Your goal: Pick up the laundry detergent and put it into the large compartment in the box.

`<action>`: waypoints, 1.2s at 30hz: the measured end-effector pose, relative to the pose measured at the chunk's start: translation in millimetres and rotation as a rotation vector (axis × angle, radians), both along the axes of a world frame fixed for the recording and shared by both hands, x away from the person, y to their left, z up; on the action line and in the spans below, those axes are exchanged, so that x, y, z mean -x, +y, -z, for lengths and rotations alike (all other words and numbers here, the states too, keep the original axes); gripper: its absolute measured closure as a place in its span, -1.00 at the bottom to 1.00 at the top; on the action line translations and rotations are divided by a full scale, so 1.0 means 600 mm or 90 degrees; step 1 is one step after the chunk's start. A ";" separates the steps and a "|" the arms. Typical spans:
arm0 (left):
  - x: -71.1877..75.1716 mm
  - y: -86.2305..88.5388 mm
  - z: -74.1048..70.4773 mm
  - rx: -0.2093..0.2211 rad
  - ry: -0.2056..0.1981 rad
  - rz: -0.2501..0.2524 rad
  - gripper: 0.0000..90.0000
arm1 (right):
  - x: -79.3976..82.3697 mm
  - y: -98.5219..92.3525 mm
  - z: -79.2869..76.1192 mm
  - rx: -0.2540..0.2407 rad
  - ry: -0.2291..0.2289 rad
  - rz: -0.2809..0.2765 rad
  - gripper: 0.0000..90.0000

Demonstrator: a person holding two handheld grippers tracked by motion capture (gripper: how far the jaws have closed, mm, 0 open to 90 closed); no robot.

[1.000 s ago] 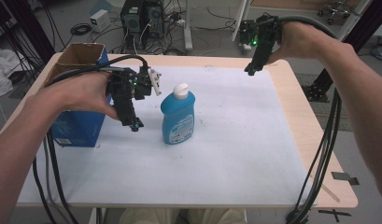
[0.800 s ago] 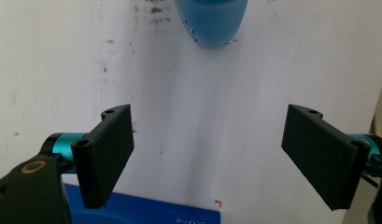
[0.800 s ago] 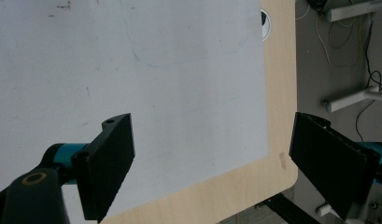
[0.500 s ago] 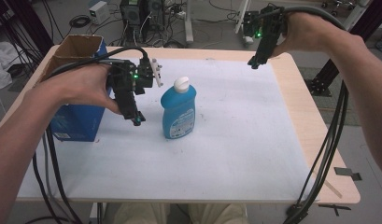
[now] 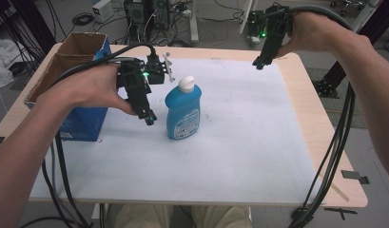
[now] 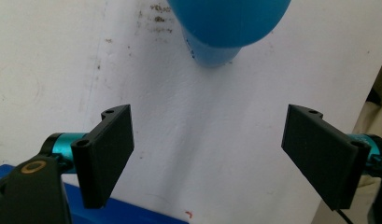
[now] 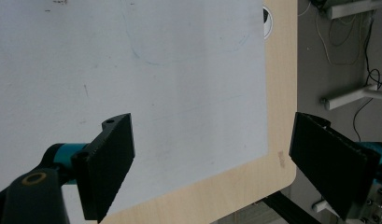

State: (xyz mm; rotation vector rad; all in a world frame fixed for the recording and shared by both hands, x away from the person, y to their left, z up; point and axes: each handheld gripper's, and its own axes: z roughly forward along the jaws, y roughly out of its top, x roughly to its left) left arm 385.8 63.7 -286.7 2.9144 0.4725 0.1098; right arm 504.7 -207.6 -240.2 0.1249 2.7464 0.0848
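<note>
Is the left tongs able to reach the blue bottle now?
Probably yes: the left tongs are open beside the blue bottle, with only bare white mat between them.

Bottle point(image 5: 183, 110) upright on the sheet point(image 5: 239, 142) covering the table point(image 5: 311, 109), left of centre. Box point(image 5: 71, 90) at the table's left edge, well left of the bottle. Left gripper point(image 5: 148, 117) between box and bottle, just beside the bottle, above the sheet. Right gripper point(image 5: 258, 63) over the far right corner, well apart from the bottle.
</note>
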 end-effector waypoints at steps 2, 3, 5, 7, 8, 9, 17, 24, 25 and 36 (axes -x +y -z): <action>0.000 -0.004 -0.002 0.002 -0.001 -0.007 -0.62 | 0.000 0.001 0.001 0.002 0.001 0.001 -0.70; 0.000 -0.007 -0.003 0.005 0.000 -0.017 -0.62 | 0.001 0.001 0.001 0.003 0.001 0.003 -0.70; -0.001 -0.012 -0.004 0.005 0.000 -0.028 -0.62 | 0.001 0.001 0.001 0.003 0.002 0.005 -0.70; 0.000 -0.017 -0.006 0.005 0.002 -0.038 -0.62 | 0.001 0.000 0.001 0.003 0.000 0.006 -0.70; 0.001 -0.020 -0.007 0.008 0.003 -0.045 -0.62 | 0.000 0.000 0.001 0.004 0.000 0.005 -0.70; 0.001 -0.024 -0.008 0.009 0.003 -0.048 -0.62 | 0.000 -0.001 0.001 0.003 -0.002 0.003 -0.70; 0.002 -0.051 -0.020 0.019 -0.010 -0.108 -0.62 | 0.001 -0.002 0.000 0.003 -0.002 0.005 -0.70; -0.004 -0.078 -0.026 0.022 -0.012 -0.142 -0.62 | 0.004 -0.005 0.002 0.006 -0.008 0.006 -0.70; -0.005 -0.081 -0.025 0.023 -0.011 -0.146 -0.62 | 0.004 -0.005 0.002 0.008 -0.009 0.006 -0.70; -0.016 -0.105 -0.016 0.027 -0.011 -0.164 -0.62 | 0.004 -0.013 0.001 0.001 -0.007 0.009 -0.70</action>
